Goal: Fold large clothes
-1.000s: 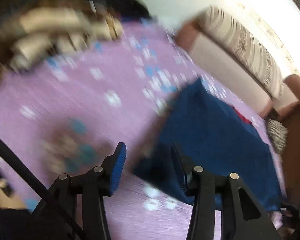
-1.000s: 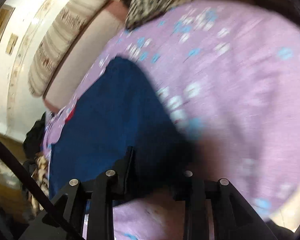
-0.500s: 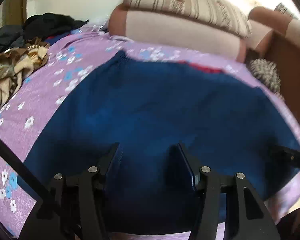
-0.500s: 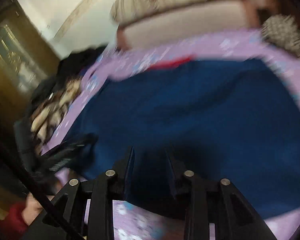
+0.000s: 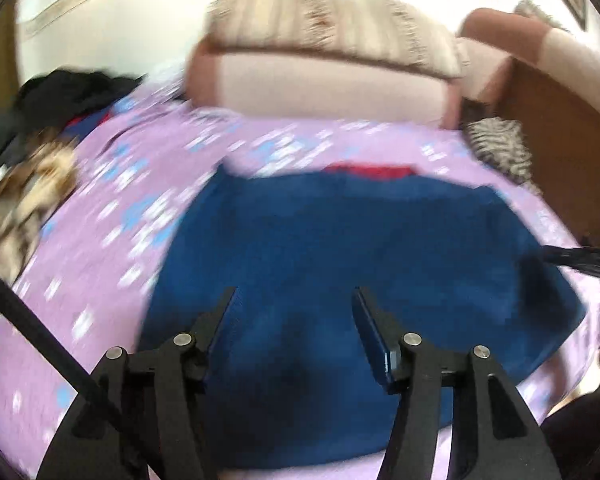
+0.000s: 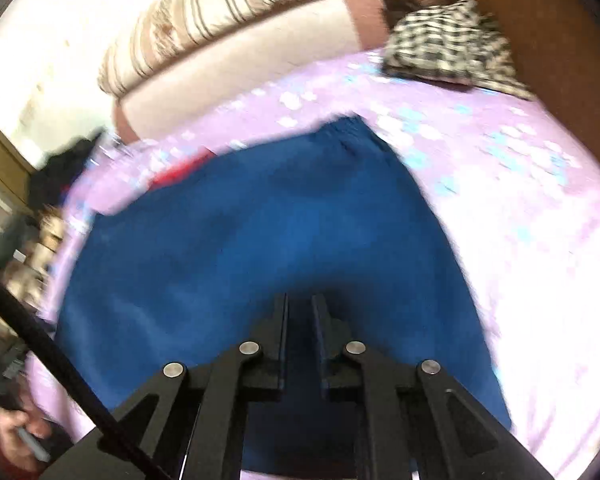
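- A blue garment [image 5: 340, 248] lies on the lilac floral bed [image 5: 112, 208]; striped pillow [image 5: 328, 24] at the far end.
- Left claw [image 5: 294, 300], just opening, hovers empty over it.
- Right claw [image 6: 300, 308], just closing, is nearly shut above the garment's near edge; whether it pinches cloth I cannot tell.

left tool [image 5: 294, 306]: angled down, jaws wide, just opening | right tool [image 6: 300, 320]: angled down, jaws nearly together, just closing
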Available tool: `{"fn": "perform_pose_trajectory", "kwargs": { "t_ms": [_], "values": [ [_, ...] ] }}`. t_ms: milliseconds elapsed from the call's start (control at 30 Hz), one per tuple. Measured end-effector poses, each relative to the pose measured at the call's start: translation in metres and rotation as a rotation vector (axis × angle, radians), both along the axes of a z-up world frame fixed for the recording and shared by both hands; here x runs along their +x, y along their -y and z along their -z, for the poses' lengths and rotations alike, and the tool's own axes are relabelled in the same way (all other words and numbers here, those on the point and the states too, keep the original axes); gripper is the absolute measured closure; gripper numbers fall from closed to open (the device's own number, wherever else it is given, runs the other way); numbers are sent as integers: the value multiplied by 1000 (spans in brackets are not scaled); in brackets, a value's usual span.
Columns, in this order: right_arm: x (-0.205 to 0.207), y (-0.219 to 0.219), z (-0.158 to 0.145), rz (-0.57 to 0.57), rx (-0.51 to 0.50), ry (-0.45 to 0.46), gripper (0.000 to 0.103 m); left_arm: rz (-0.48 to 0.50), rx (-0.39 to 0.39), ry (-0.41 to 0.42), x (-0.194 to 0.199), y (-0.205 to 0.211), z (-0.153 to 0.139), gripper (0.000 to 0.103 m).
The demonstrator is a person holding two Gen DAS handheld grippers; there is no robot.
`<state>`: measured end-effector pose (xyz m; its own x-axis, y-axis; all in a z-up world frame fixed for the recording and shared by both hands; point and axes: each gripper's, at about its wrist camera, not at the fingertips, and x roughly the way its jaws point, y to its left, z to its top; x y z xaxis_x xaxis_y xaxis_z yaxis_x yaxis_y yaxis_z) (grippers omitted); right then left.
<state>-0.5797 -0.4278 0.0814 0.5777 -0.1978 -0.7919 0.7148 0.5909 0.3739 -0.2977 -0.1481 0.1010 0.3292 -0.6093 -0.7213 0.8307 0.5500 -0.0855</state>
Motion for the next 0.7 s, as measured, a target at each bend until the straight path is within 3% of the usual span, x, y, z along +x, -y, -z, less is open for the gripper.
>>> {"fn": "perform_pose_trajectory", "kwargs": {
  "t_ms": [100,267,367,467,600,700],
  "values": [
    [49,10,-10,-55,18,50,88,44,7,-17,8,56,0,43],
    [108,47,23,-71,30,-39,88,-38,82,-60,44,97,33,43],
    [101,68,44,-32,81,-59,90,-99,139,-85,65,89,58,43],
    [81,79,45,9,84,-61,92,-138,162,-68,73,70,74,44],
    [53,71,25,85,-12,-144,87,-111,112,-37,50,50,58,43],
    [45,43,6,27,-40,-93,78,-68,85,-2,21,38,49,43]
  ]
}}
